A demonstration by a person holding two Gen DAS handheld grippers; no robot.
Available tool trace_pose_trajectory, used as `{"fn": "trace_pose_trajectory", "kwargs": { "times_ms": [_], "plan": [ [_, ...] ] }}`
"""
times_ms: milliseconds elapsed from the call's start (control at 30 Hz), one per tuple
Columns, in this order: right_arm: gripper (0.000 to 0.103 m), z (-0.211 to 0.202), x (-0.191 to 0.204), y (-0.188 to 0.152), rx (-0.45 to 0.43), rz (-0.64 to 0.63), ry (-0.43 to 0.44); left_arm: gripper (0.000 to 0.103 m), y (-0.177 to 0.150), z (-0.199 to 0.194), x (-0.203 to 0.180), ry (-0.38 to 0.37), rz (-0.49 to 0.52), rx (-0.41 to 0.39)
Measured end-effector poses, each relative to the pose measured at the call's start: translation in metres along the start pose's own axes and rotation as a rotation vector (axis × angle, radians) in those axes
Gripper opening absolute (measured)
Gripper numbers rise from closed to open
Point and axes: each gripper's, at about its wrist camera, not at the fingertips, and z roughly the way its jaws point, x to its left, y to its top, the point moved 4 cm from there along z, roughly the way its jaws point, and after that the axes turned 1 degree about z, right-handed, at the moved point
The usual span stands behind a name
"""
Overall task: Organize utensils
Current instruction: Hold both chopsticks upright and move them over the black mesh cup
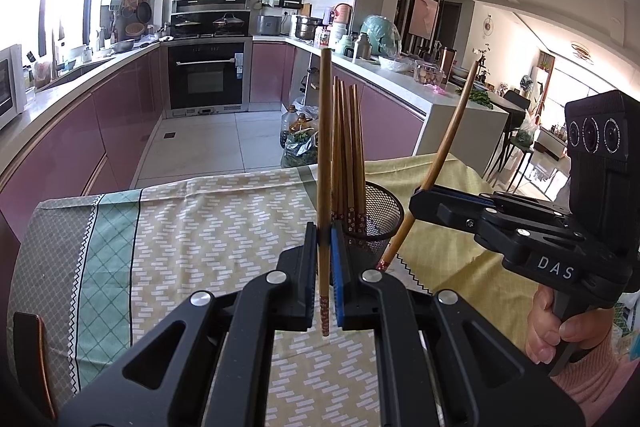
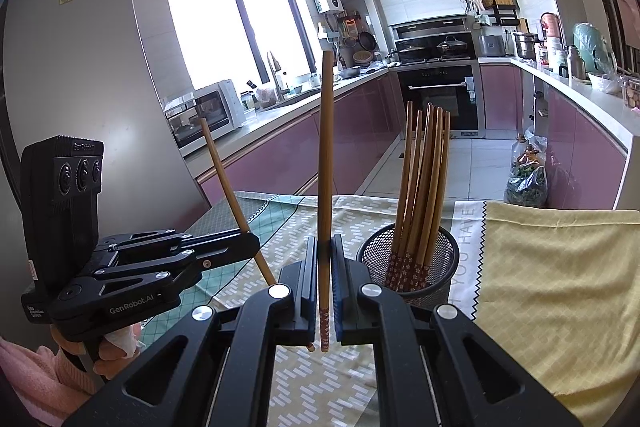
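Observation:
My left gripper (image 1: 325, 233) is shut on a wooden chopstick (image 1: 325, 147), held upright with its patterned end hanging below the pads. Just behind and to the right stands a black mesh cup (image 1: 386, 213) holding several chopsticks (image 1: 347, 147). In the right wrist view, my right gripper (image 2: 325, 245) is shut on another upright chopstick (image 2: 325, 167), left of the mesh cup (image 2: 440, 267) and its chopsticks (image 2: 424, 179). Each gripper shows in the other's view: the right gripper (image 1: 417, 199) with its tilted chopstick (image 1: 445, 143), the left gripper (image 2: 253, 245) with its tilted chopstick (image 2: 228, 179).
A patterned tablecloth (image 1: 200, 227) covers the table, with a yellow cloth (image 2: 560, 287) lying on its right part beside the cup. Past the table's far edge lie the kitchen floor, pink cabinets and bags of greens (image 2: 526, 187). A hand in a pink sleeve (image 1: 560, 331) holds the right gripper.

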Motion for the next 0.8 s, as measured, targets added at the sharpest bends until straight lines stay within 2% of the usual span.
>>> {"fn": "trace_pose_trajectory", "kwargs": {
  "times_ms": [800],
  "plan": [
    [0.006, -0.0011, -0.0006, 0.0041, -0.007, -0.001, -0.002, 0.007, 0.0068, 0.0017, -0.0032, -0.002, 0.013, -0.009]
  ]
}}
